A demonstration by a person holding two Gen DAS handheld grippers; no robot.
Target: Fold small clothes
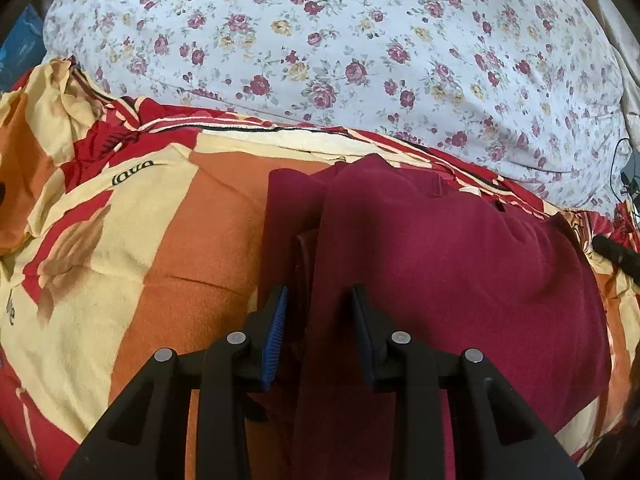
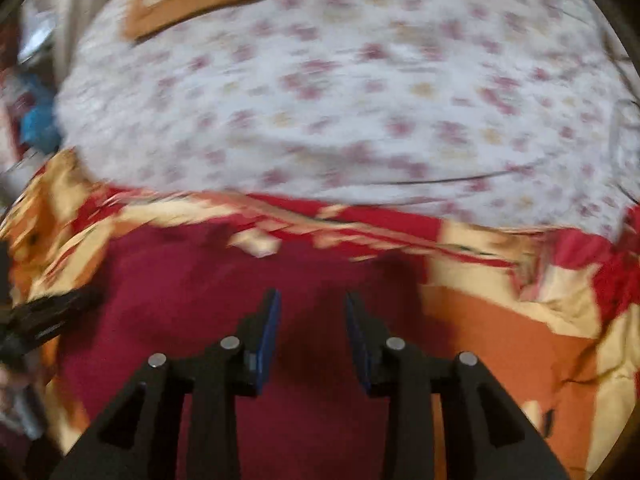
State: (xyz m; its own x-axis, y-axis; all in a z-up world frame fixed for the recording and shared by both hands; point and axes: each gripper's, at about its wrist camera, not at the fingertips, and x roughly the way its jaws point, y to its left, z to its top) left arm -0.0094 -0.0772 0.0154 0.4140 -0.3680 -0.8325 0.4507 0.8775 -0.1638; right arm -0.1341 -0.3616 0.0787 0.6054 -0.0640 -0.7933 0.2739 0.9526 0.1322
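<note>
Left wrist | left tongs [image 1: 320,300] clamp maroon garment [image 1: 460,264] fold | right tongs [image 2: 312,304] parted, empty, above garment

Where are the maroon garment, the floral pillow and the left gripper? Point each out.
maroon garment [image 1: 460,264]: left wrist view, its flat middle.
floral pillow [image 1: 340,52]: left wrist view, its top face.
left gripper [image 1: 320,320]: left wrist view, between its fingertips.

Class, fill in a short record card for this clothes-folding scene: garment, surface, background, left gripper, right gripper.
garment: dark red cloth, partly folded, lying on the blanket
surface: blanket in red, orange and cream
background: flowered sheet
left gripper: a raised fold of the cloth between its fingers; grip unclear
right gripper: open above the cloth, nothing between its fingers; picture blurred
</note>
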